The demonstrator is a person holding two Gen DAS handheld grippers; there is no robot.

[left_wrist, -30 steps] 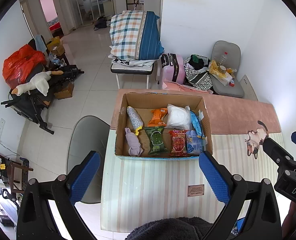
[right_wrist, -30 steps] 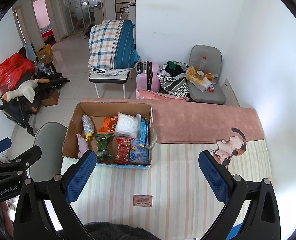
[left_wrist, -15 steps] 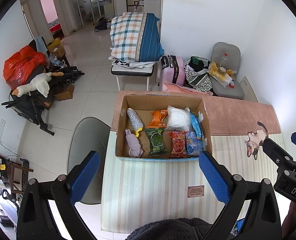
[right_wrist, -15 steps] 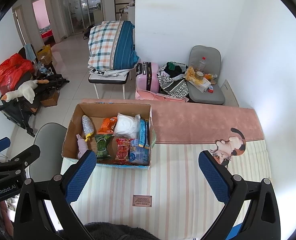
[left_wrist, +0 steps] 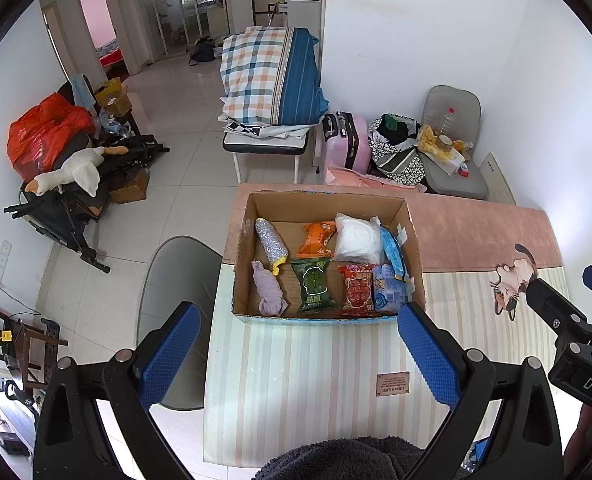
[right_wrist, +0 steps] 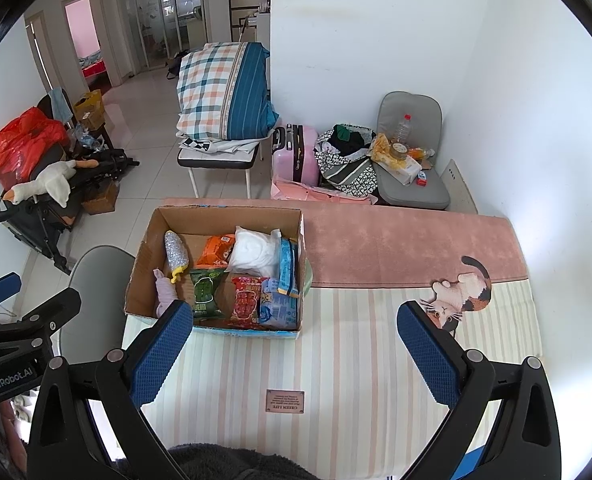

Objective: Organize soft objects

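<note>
Both grippers, left (left_wrist: 296, 344) and right (right_wrist: 293, 342), gape empty, the cardboard box (left_wrist: 324, 316) just ahead.

We see white walls (left_wrist: 416, 60), a pale tiled floor (left_wrist: 183, 168), a grey chair (right_wrist: 412, 148) in the corner, a pink suitcase (left_wrist: 350, 144) beside it, and glass doors (right_wrist: 163, 12) beyond.
</note>
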